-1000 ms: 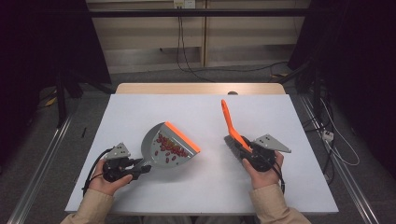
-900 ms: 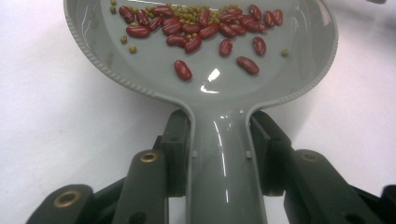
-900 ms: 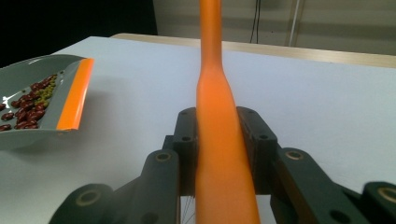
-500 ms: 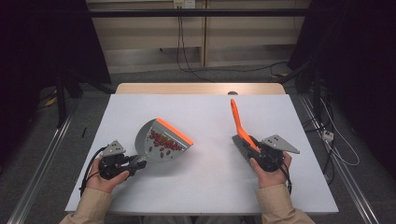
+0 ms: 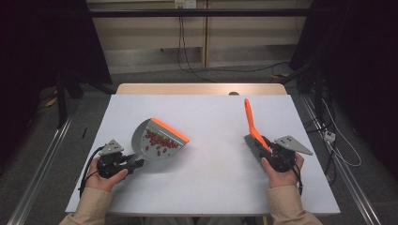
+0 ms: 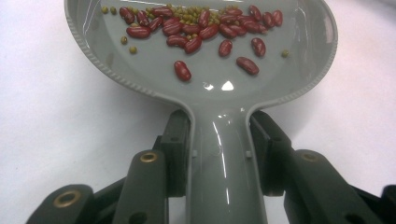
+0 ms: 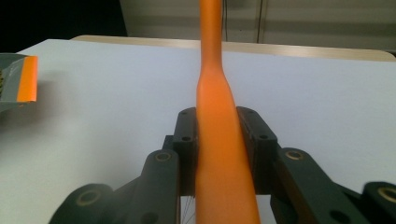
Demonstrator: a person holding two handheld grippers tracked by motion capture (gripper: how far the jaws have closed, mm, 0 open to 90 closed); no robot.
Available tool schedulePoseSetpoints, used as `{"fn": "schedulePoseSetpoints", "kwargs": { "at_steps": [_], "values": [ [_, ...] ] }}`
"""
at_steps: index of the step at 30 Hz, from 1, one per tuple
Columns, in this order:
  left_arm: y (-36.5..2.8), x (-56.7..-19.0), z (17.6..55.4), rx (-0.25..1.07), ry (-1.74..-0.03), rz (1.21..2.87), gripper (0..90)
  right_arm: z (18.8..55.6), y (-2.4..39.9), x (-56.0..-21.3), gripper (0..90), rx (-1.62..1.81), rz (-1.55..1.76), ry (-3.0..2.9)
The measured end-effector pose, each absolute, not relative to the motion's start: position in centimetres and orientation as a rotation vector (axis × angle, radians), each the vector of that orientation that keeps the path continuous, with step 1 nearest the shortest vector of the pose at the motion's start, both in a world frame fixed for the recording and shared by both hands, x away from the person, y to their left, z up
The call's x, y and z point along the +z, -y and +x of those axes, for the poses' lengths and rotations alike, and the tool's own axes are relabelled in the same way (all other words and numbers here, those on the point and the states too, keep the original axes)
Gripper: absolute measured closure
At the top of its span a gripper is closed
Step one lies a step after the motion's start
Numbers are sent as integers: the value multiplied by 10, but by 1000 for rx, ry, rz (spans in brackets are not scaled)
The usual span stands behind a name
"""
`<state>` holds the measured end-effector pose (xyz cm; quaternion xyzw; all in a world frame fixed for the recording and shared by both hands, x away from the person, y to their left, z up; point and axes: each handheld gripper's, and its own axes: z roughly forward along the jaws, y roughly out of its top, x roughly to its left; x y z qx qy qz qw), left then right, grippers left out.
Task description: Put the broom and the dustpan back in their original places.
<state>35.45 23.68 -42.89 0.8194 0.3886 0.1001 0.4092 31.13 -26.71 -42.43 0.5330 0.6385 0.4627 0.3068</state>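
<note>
Since the earlier frames both hands have drawn outward and toward the near edge: the left gripper [image 5: 123, 164] has carried the dustpan [image 5: 158, 141] leftward, and the right gripper [image 5: 277, 152] has taken the brush [image 5: 253, 127] further right, so the two tools now sit well apart.

Nearest, the person's left hand [image 5: 101, 174] and right hand [image 5: 280, 171] come in over the near edge of the white table [image 5: 211, 183], sleeves showing below them. The left gripper's jaws are closed tight on the grey handle of the dustpan [image 6: 224, 154], one pad pressed to each side of it. Just beyond, the pan opens out, holding red kidney beans [image 6: 196, 32] mixed with small green beans [image 6: 187, 13] (most lie in a band toward the pan's far lip, a few red ones strayed nearer the handle). From the high view the pan's orange lip [image 5: 170, 130] faces far and right; whether the pan rests on the table or hangs just above it is hard to tell.

On the right, the right gripper [image 7: 218, 140] clamps the orange brush [image 7: 217, 130] between its jaws, the handle slanting up and away toward the far side. The dark bristle head [image 5: 252, 143] seems to sit by the gripper, low near the table.
</note>
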Motion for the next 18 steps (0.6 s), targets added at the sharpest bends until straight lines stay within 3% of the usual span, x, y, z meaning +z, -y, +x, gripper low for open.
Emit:
{"fn": "schedulePoseSetpoints", "kwargs": {
  "at_steps": [18],
  "values": [
    [-243, -436, 361, 264, -1046, 2064, 629, 313, 295, -431, 714, 1145, 1462, -1629]
  ]
}}
